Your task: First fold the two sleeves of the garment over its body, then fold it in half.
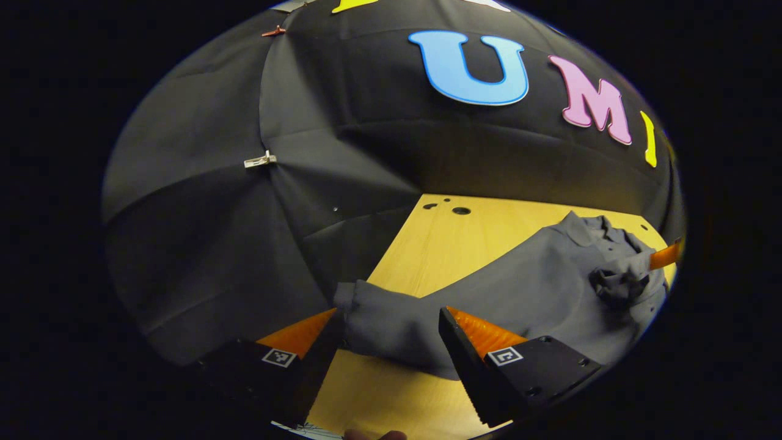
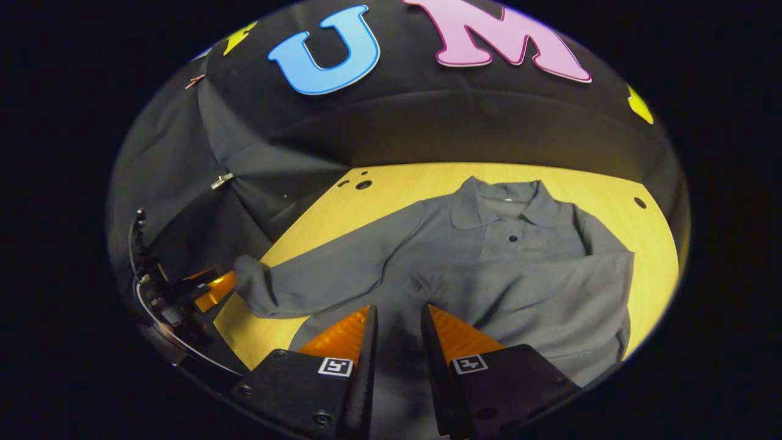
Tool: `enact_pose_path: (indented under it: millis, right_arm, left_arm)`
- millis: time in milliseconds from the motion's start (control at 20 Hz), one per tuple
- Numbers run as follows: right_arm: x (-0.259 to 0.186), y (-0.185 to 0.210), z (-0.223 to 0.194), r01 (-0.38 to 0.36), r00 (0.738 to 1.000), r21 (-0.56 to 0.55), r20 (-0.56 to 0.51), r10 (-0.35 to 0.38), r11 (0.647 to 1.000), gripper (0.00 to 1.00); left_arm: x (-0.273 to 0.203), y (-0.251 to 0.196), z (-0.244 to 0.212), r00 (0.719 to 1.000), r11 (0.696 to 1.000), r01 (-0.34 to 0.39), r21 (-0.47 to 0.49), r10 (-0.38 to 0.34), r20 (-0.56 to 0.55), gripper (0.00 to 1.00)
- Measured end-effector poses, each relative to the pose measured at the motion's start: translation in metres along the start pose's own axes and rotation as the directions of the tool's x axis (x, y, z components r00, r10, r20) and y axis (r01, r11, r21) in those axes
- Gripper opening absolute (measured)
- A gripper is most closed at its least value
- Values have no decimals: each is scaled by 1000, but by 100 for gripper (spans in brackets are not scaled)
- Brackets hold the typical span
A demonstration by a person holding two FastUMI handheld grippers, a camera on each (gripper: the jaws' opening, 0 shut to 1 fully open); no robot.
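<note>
Left hand-held gripper [image 1: 391, 318] gapes around grey sleeve cuff [image 1: 360, 305]; right hand-held gripper [image 2: 398, 315] narrow over shirt [image 2: 489, 275].

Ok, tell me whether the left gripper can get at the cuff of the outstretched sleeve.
Probably yes: the left gripper is open and the sleeve cuff lies between its fingers on the table, with nothing in between.

The left gripper [image 1: 391, 330] shows two wedge-shaped fingers with ribbed inner faces, set on black blocks that carry small square coded markers and round screw heads. The right gripper [image 2: 398, 330] has the same build: tapered fingers, black mounts, square markers, screws along the bottom edge.
</note>
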State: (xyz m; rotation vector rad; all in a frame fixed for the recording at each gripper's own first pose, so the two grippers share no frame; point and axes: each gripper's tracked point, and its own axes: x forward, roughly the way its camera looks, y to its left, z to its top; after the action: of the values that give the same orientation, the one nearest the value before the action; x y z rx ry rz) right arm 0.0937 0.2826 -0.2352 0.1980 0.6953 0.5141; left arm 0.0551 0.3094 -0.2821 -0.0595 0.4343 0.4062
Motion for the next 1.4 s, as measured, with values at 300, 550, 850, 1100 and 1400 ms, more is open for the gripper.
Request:
enact_pose_path:
  millis: [300,550,850,1100,1400]
  right_arm:
    - [-50,-20,0,55,998,-33,31,-54,998,44]
    - [-74,-40,-11,99,995,0,30,-99,995,44]
    - [-91,-62,-20,148,988,83,38,-151,986,44]
    - [-105,-82,-28,176,983,81,48,-180,981,44]
    - [-119,-112,-32,204,976,110,62,-211,973,44]
  left_arm:
    - [31,7,-35,993,998,-6,-59,-1,-118,98]
    - [52,7,-60,979,996,-10,-93,-9,-206,100]
    - [54,-22,-60,964,994,112,-16,-113,-239,58]
    - [53,-23,-50,967,997,78,15,-72,-245,10]
    - [17,-47,15,991,995,89,47,-84,-102,8]
